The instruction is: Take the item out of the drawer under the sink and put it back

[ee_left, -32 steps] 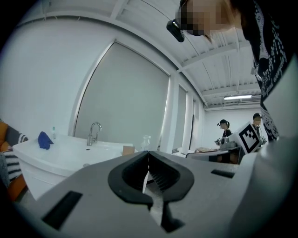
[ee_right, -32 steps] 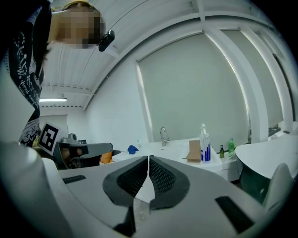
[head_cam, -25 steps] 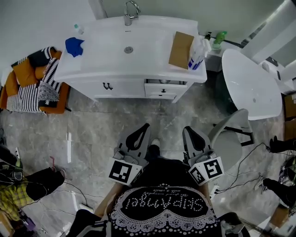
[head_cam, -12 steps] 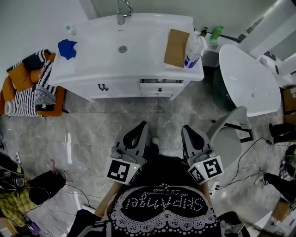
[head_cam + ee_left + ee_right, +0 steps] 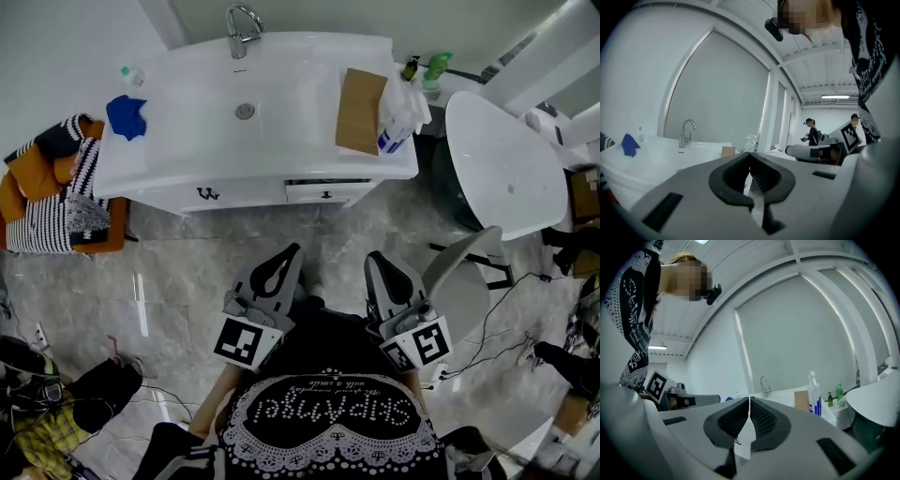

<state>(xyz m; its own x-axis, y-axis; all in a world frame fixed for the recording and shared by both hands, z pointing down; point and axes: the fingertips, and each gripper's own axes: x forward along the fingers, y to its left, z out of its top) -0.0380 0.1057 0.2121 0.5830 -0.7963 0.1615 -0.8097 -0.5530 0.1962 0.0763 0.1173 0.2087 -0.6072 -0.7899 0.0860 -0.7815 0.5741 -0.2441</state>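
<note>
**Head view.** A white sink counter [image 5: 187, 150] spans the top of the frame, with a tap [image 5: 240, 26] at its back edge. A blue cloth [image 5: 127, 114] lies at the counter's left end. A flat piece of cardboard [image 5: 361, 111] lies at its right end, with a spray bottle [image 5: 398, 117] just beside it. A green bottle [image 5: 436, 67] stands behind the counter's right corner.

The drawer [image 5: 324, 193] sits in the cabinet front directly below the cardboard. A dark slit along its top suggests it may be slightly ajar, and its contents are hidden.

A round table [image 5: 511, 164] and a white chair [image 5: 464, 281] stand to the right, on the grey tiled floor [image 5: 187, 253].

**Grippers.** The left gripper [image 5: 294, 251] and right gripper [image 5: 373, 257] are side by side over the floor. Both point towards the cabinet and are well apart from it.

**Gripper views.** The jaws of the left gripper [image 5: 750, 153] are pressed together with nothing between them. The jaws of the right gripper [image 5: 749, 399] are likewise closed and empty.
</note>
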